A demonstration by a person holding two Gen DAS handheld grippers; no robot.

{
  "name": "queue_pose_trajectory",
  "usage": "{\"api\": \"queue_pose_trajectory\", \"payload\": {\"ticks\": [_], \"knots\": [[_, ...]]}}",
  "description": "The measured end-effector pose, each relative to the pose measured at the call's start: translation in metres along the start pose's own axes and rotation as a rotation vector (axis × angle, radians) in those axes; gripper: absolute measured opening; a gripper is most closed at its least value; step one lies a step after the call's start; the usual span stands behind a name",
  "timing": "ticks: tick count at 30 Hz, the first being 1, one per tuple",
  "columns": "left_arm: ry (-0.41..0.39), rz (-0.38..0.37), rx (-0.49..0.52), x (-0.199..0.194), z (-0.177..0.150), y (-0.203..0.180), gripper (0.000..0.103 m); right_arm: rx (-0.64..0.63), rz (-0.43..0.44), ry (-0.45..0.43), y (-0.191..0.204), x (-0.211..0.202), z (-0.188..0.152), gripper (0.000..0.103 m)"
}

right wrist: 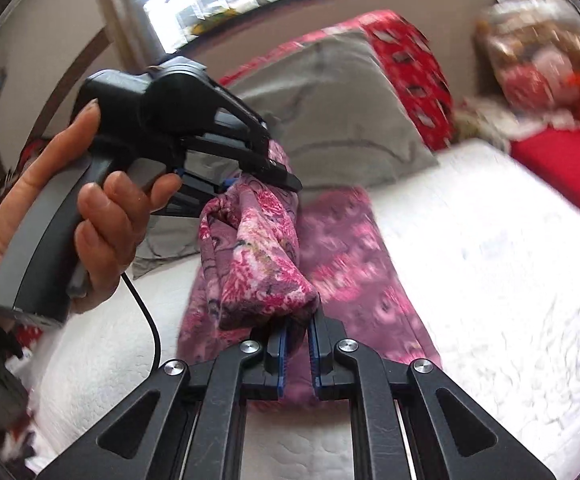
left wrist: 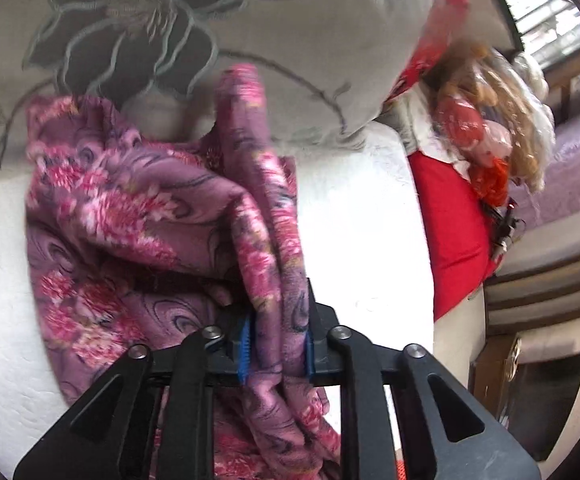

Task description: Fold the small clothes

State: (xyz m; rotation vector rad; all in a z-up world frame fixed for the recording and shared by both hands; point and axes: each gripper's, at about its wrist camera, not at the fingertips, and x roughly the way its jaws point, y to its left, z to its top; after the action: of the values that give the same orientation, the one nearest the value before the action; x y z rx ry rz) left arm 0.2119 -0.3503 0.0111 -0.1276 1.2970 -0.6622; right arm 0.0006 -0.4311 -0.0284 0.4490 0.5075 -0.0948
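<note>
Left tool (left wrist: 275, 338): clenched on a bunched fold of the purple floral garment (left wrist: 149, 208), blue pads pressing both sides of the cloth. The garment spreads from the tool toward ten o'clock, over the white bed (left wrist: 362, 220), its far edge near the grey flowered pillow (left wrist: 217, 20).

Right tool (right wrist: 298, 350): clenched on another bunch of the same garment (right wrist: 257, 264), which rises toward eleven o'clock to the left tool (right wrist: 277, 176), gripped by a hand (right wrist: 89, 216). The remaining cloth lies flat on the bed (right wrist: 490, 260) toward one o'clock, blurred. A red cushion (right wrist: 562, 164) lies at two o'clock; beyond it, possibly a doll (right wrist: 538, 68), too blurred to confirm.
</note>
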Motion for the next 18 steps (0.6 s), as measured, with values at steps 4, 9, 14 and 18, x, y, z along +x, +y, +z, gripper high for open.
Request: {"api": "queue_pose_trajectory", "payload": {"ticks": [4,9,14,18], "knots": [[-0.021,-0.106,-0.088,-0.009,-0.005,0.017,0.023,0.117,-0.002,0.093,-0.031,0.018,-0.012,0.009],[-0.134,-0.098,-0.175,-0.052,-0.010,0.074,0.039,0.221,0.006,0.200,-0.056,0.029,-0.022,0.020],[-0.164,0.001,-0.235,-0.070,-0.028,0.138,0.040,0.236,-0.002,0.028,-0.074,-0.013,0.013,0.047],[-0.131,-0.046,-0.314,-0.060,-0.045,0.163,0.040,0.218,0.019,0.032,-0.083,0.021,0.068,0.061]]}}
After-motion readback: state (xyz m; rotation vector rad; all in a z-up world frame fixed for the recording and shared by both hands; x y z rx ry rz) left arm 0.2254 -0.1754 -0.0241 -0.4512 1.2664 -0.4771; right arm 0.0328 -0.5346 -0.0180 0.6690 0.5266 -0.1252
